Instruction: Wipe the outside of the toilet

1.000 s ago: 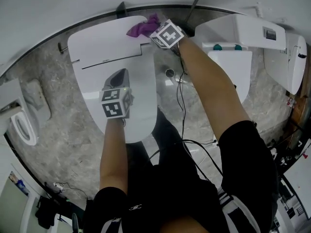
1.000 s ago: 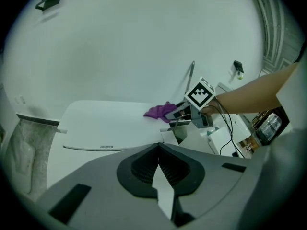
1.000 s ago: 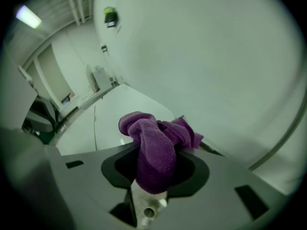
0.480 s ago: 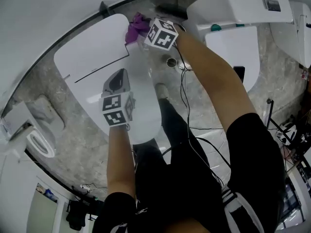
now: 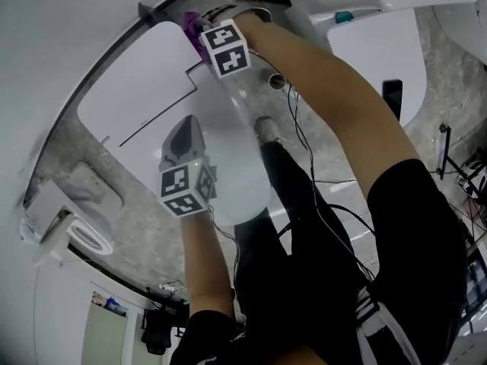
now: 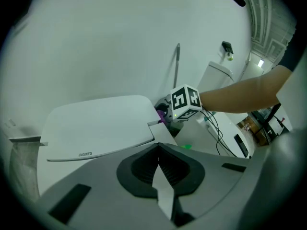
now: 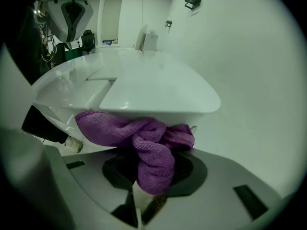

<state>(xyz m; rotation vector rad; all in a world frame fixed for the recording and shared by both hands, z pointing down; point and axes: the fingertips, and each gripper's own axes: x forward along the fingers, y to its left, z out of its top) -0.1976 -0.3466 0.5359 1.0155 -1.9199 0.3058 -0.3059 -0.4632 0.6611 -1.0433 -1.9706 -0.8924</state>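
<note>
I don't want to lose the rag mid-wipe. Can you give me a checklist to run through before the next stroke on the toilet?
1. Grip: ok. The right gripper is clamped on the purple cloth.
2. Contact: ok. The cloth presses against the underside edge of the toilet.
3. Cloth spread: not ok. It is twisted into a bunch, so little of its face meets the surface.
4. Left gripper out of the way: ok. It is shut on nothing, over the lid and apart from the cloth.
5. Room beside the wall: cannot tell.
</note>
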